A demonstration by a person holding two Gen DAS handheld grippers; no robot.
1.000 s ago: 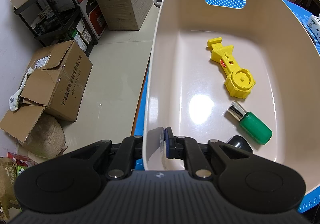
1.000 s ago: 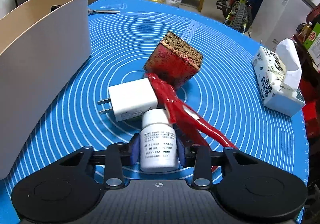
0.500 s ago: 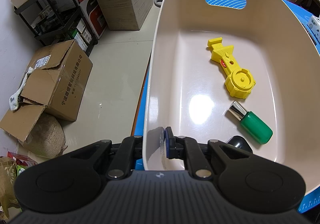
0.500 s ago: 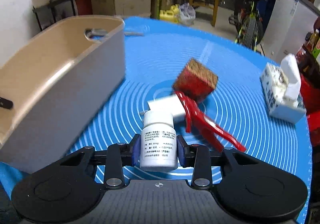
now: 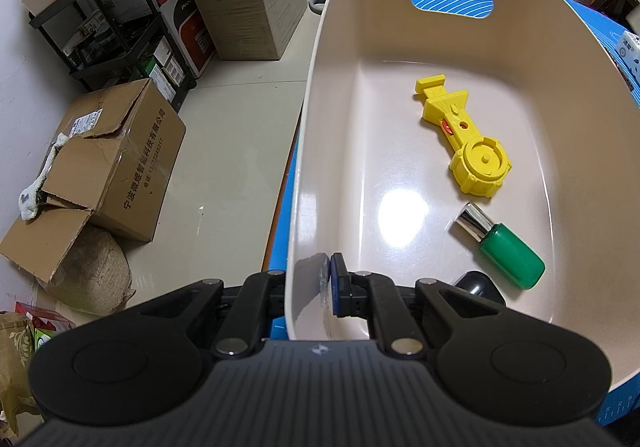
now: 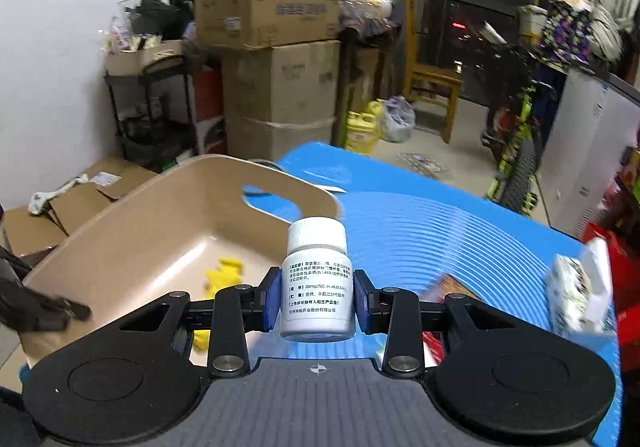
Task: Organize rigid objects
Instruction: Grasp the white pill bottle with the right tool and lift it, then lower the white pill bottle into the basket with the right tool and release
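Your white pill bottle (image 6: 317,279) rides upright and clear of the desk (image 6: 440,223), pinched at its label between the blue pads of your right gripper (image 6: 317,301), whose fingers are closed narrow on it, just beside the near rim of the beige bin (image 6: 132,223). Your left gripper (image 5: 308,287) has its fingers clamped on the bin's near wall (image 5: 298,207), one inside and one outside, steadying it. In the bin lie a yellow plastic toy (image 5: 464,143), a green bottle with a silver cap (image 5: 500,247) and a small dark object (image 5: 478,284) partly hidden behind the gripper. So the sorting looks partly done: three pieces are in, the bottle has yet to be dropped, and a tissue pack (image 6: 576,287) and blurred red items beside it sit on the blue mat.
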